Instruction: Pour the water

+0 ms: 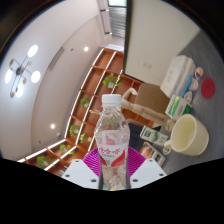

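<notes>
Tool [113,178] grips water bottle [111,135], its base hidden; cream cup [187,135] beside

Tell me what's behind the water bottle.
Behind the water bottle, gripped between the fingers: green plants along a brown shelf; a cream mug stands beside it. Whatever is directly behind it is hidden.

The gripper [112,172] is built from two dark, nearly black fingers [82,170] of blunt, blocky outline, and a pink-magenta pad [99,160] is carried on each finger's inner face.
</notes>
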